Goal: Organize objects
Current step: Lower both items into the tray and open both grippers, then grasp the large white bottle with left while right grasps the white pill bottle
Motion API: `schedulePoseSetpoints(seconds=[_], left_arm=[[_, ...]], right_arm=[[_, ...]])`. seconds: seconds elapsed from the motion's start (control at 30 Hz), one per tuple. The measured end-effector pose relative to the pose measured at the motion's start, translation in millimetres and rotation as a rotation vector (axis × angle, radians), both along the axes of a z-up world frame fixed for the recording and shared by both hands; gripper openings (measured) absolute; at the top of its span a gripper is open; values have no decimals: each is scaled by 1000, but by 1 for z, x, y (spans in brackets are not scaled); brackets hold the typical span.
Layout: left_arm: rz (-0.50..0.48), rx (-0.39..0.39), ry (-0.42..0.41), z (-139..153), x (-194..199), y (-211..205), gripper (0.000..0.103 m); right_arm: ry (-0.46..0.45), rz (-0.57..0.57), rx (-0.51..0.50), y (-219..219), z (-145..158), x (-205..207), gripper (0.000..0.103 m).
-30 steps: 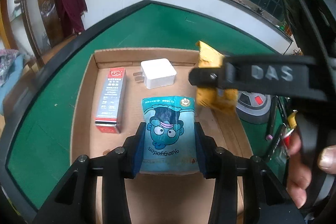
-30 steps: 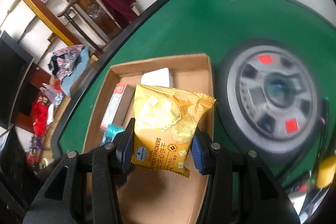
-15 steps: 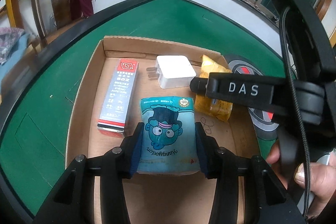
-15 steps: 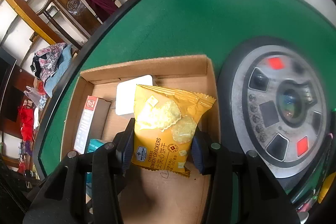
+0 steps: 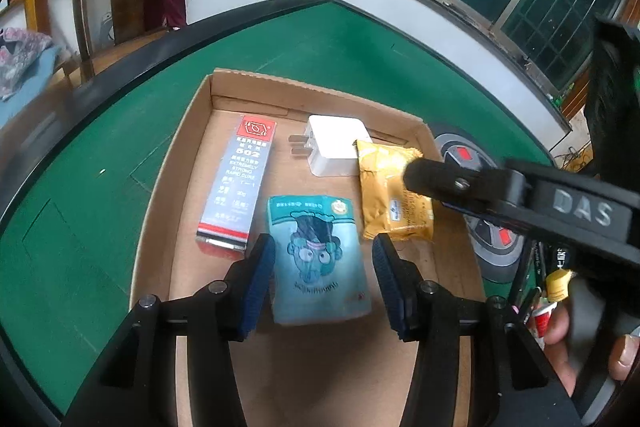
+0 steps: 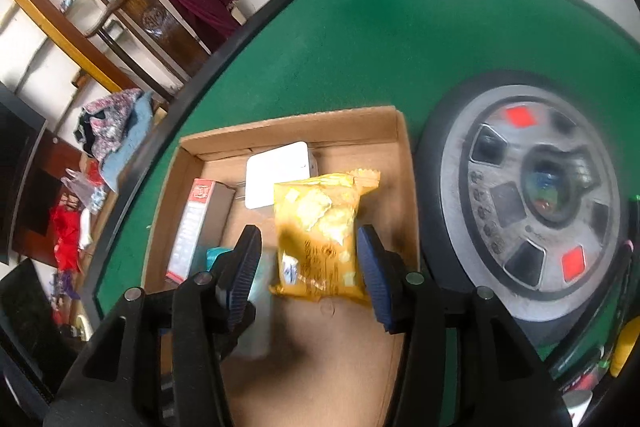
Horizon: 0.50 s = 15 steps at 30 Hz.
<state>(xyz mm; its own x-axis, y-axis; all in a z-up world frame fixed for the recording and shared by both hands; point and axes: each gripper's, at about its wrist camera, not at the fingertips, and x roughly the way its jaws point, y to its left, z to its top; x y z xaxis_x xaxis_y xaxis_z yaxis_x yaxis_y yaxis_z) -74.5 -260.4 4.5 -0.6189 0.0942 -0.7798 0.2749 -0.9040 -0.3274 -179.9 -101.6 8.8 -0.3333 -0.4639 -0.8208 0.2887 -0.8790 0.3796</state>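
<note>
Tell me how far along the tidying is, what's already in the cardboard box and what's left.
Four items lie in the cardboard box: glue carton, white charger, blue snack pouch, yellow cracker packet. Both the left gripper and right gripper are open, holding nothing. Small items remain outside the box at the right, too blurred to name.

1. We see soft, even, rather dim light in both views, with faint shadows only.
2. Fisheye distortion bends the green tabletop [image 5: 100, 195] rim and darkens the corners.
3. In the right wrist view, motion blur smears the yellow snack packet [image 6: 318, 233] and the round console [image 6: 532, 187].
</note>
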Motion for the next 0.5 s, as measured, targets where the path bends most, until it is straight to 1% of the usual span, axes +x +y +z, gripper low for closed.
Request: schedulePoseSetpoints(seconds=[0.07, 0.13, 0.3, 0.4, 0.5], left_arm=[[-7, 9, 20, 6, 7, 2, 45], [-16, 0, 46, 14, 16, 9, 45], [-61, -20, 122, 33, 38, 38, 45], [-132, -19, 145, 37, 49, 69, 45], [-221, -21, 148, 36, 53, 107, 45]], right_arm=[[0, 2, -19, 8, 4, 9, 48], [6, 3, -55, 20, 7, 22, 48], [24, -4, -121, 65, 10, 63, 48], [28, -8, -144, 98, 8, 88, 48], [70, -31, -149, 142, 13, 114, 48]])
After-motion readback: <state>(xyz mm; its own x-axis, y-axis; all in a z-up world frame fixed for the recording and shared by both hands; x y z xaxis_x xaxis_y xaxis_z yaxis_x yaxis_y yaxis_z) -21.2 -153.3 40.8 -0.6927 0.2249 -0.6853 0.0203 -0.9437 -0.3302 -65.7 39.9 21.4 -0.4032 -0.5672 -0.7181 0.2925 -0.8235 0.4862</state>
